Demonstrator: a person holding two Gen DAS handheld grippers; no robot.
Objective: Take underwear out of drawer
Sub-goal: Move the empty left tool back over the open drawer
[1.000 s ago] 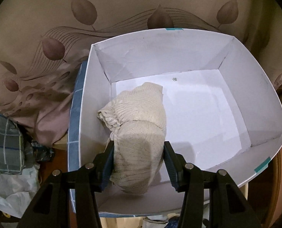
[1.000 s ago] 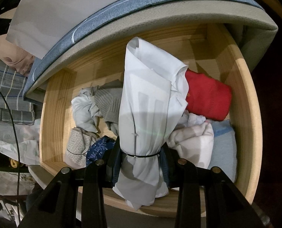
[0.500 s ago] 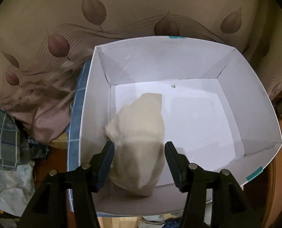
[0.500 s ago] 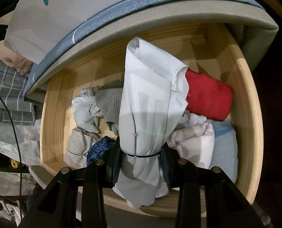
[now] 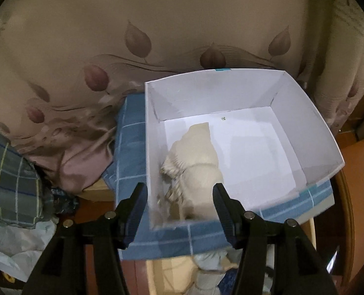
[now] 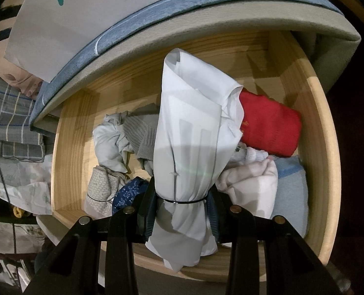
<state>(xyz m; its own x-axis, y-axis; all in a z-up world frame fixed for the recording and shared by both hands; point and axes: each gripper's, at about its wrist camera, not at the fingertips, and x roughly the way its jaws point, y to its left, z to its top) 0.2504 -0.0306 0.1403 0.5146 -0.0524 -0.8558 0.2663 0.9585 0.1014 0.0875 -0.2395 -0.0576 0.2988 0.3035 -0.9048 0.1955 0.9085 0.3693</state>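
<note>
The left gripper (image 5: 180,204) hangs spread and empty above cream underwear (image 5: 196,169) lying in the white box (image 5: 312,132). The right gripper (image 6: 182,209) clamps a white garment (image 6: 194,132) over the wooden drawer (image 6: 324,152).

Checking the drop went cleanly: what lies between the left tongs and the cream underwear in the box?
Left wrist view: only the white box's near wall and rim separate the open left tongs from the cream underwear.

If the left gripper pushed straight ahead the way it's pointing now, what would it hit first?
Most likely the cream underwear lying in the white box: it sits centred ahead of the open left gripper. The box's near wall may come first; depth is unclear.
</note>
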